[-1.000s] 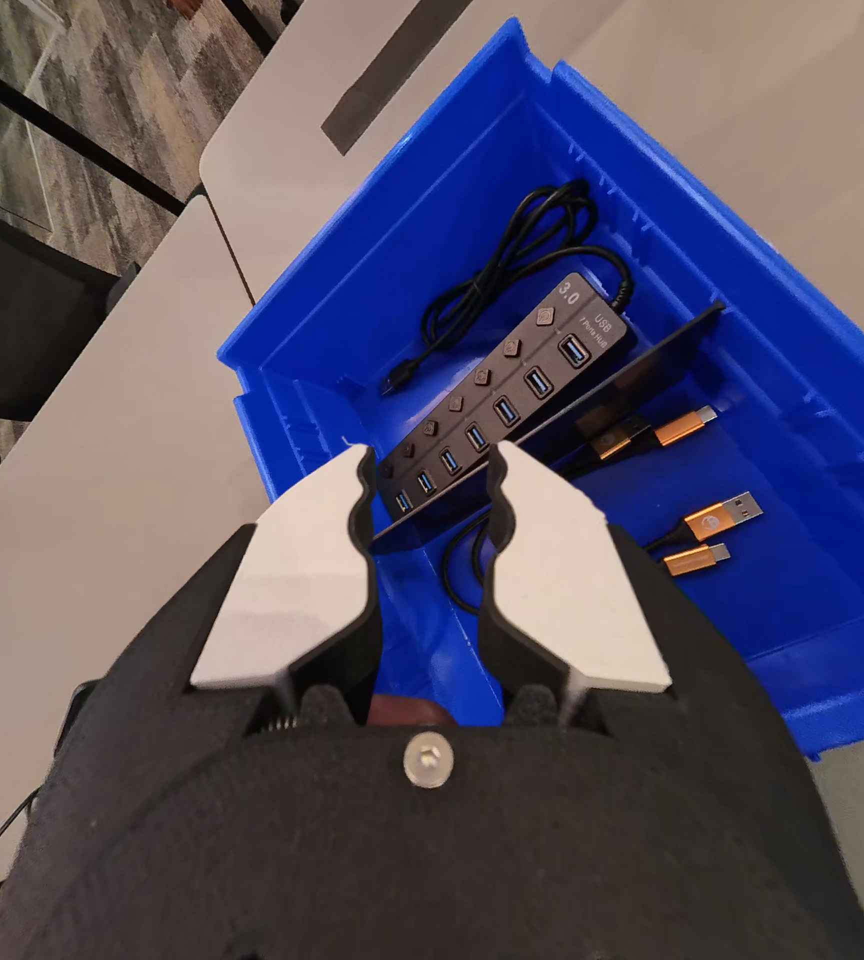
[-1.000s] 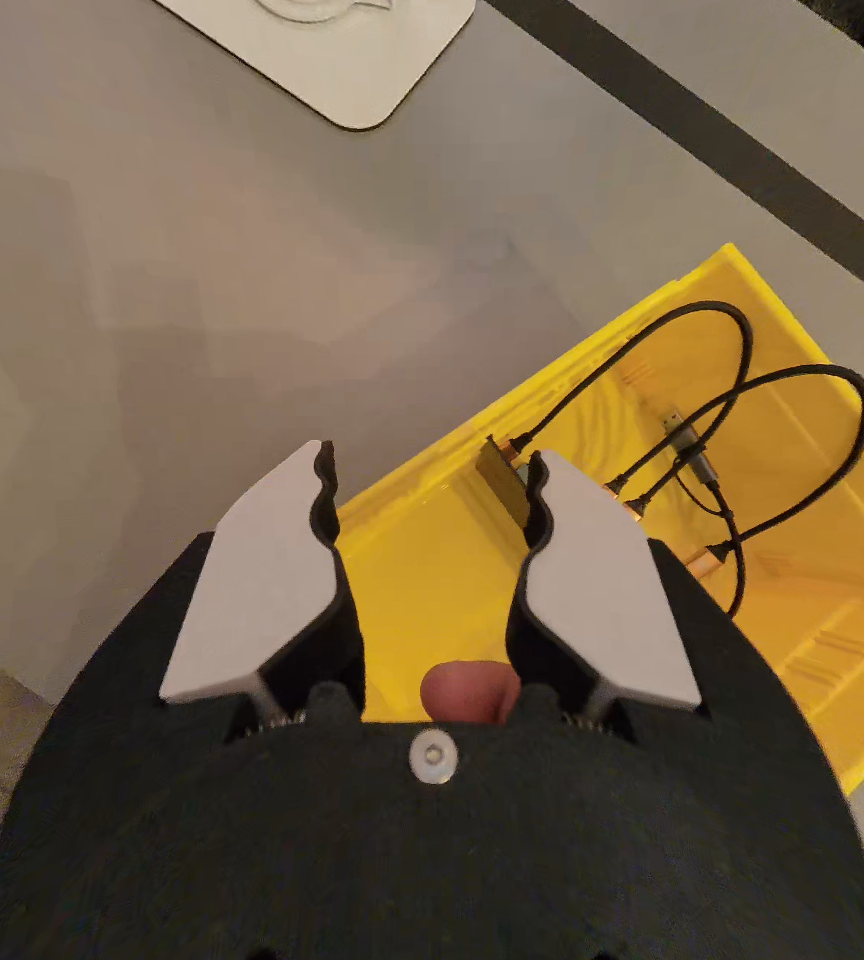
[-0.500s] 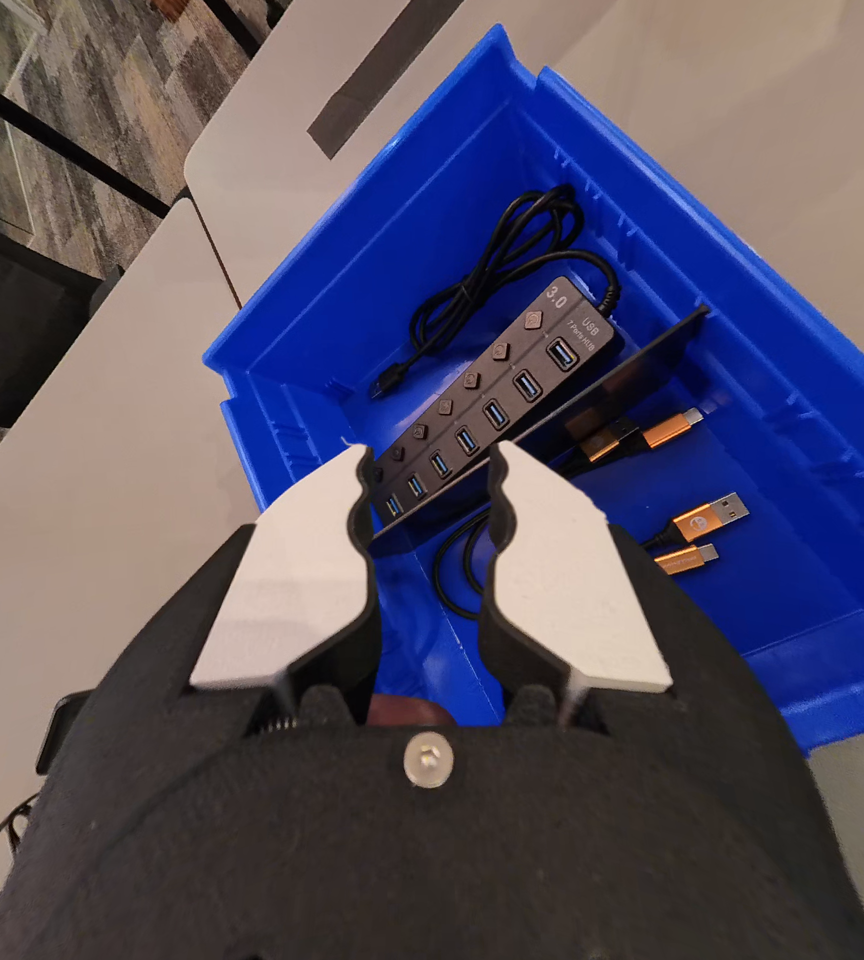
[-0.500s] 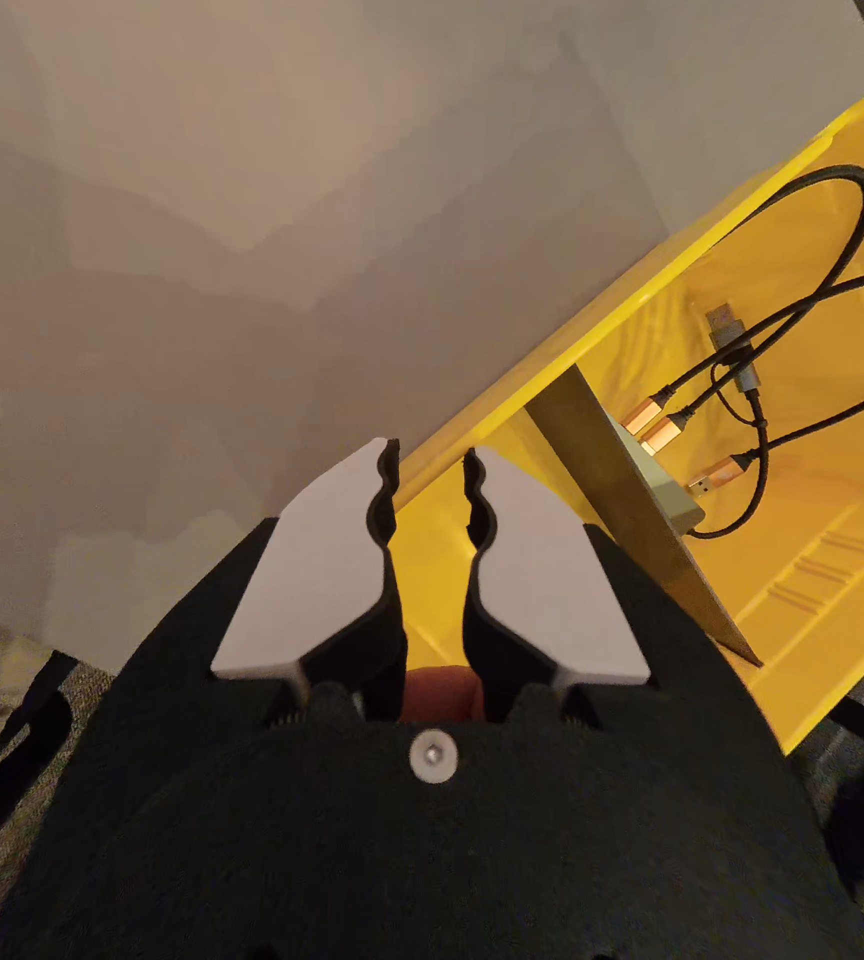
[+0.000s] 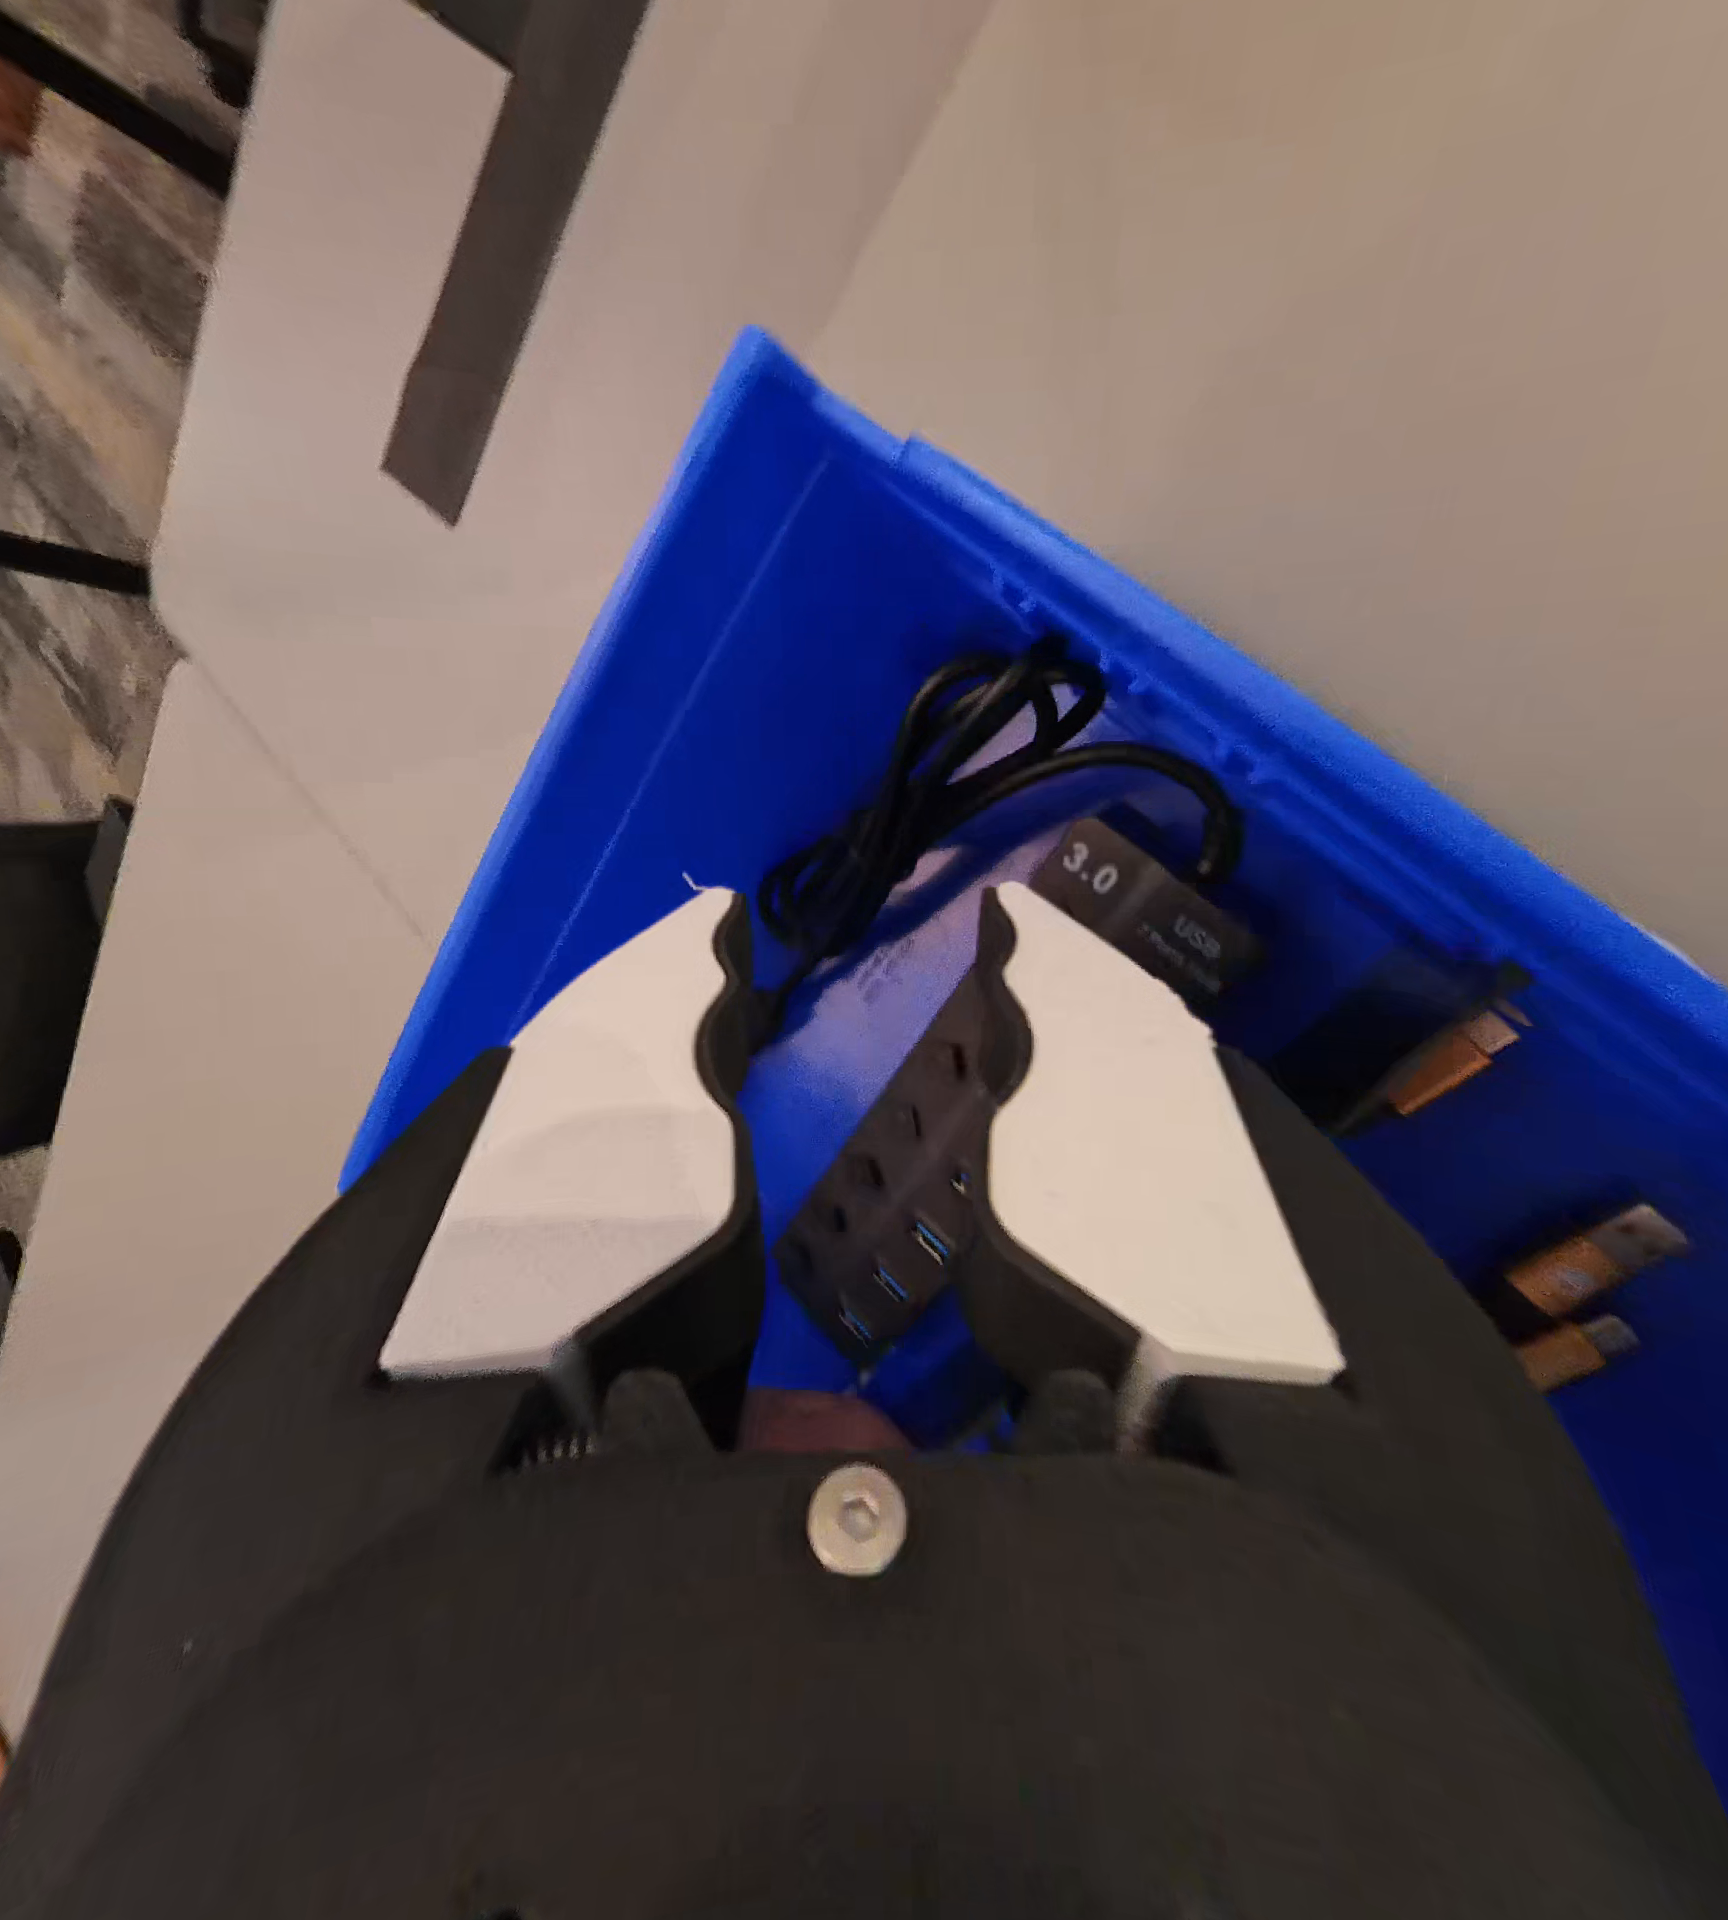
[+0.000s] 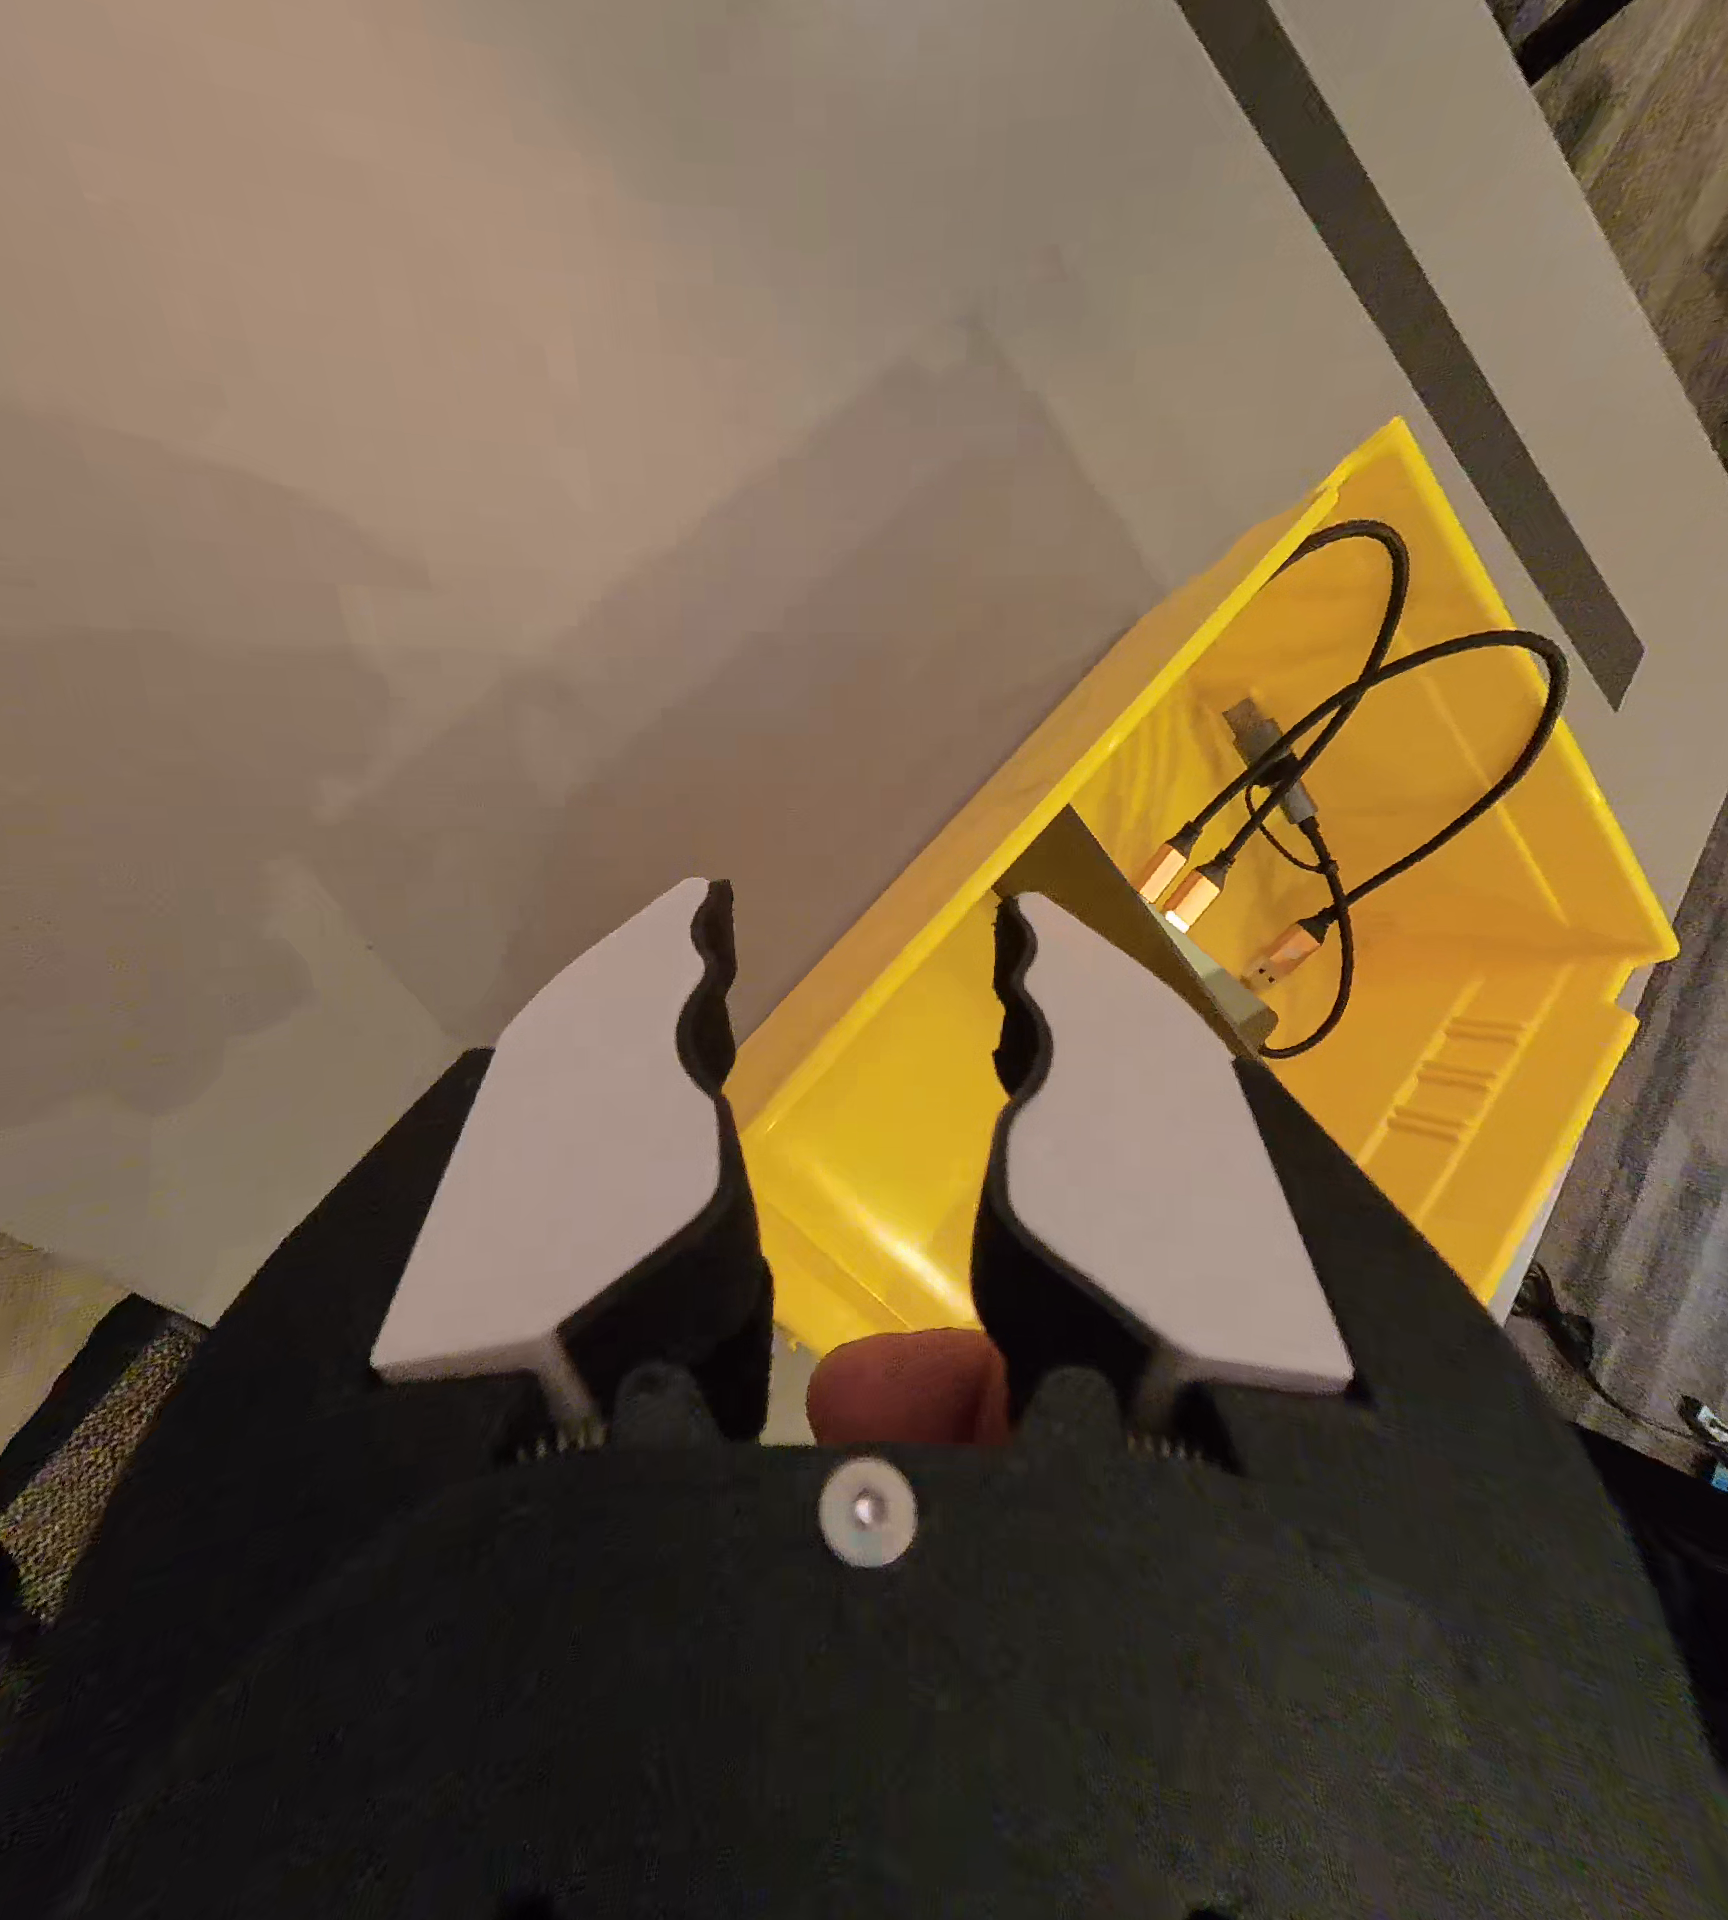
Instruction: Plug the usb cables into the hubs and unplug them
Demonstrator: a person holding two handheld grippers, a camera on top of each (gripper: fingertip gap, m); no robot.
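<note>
In the left wrist view, the left gripper (image 5: 860,914) is hanging over the blue bin (image 5: 694,748) with its jaws standing moderately apart and gripping nothing. The black USB hub (image 5: 901,1226) is lying on the bin floor, showing through the gap between the fingers, its row of blue ports facing up and its far end poking out past the right finger. Its own black cord (image 5: 953,769) is lying bunched near the bin's far wall. To the right, three orange-sleeved USB plugs (image 5: 1452,1060) are lying loose on the bin floor, apart from the hub. The bin is sitting on a pale table (image 5: 1359,312). In the right wrist view, the right gripper (image 6: 860,904) is hovering above the near corner of the yellow bin (image 6: 891,1174), jaws parted about as widely and empty. A grey hub (image 6: 1224,987) is leaning against a divider (image 6: 1078,862) inside that bin, with two black cables (image 6: 1379,644) plugged into it by copper-coloured connectors and looping toward the far end; a third copper plug (image 6: 1286,951) is lying just beside the hub, and whether it is seated cannot be told.
</note>
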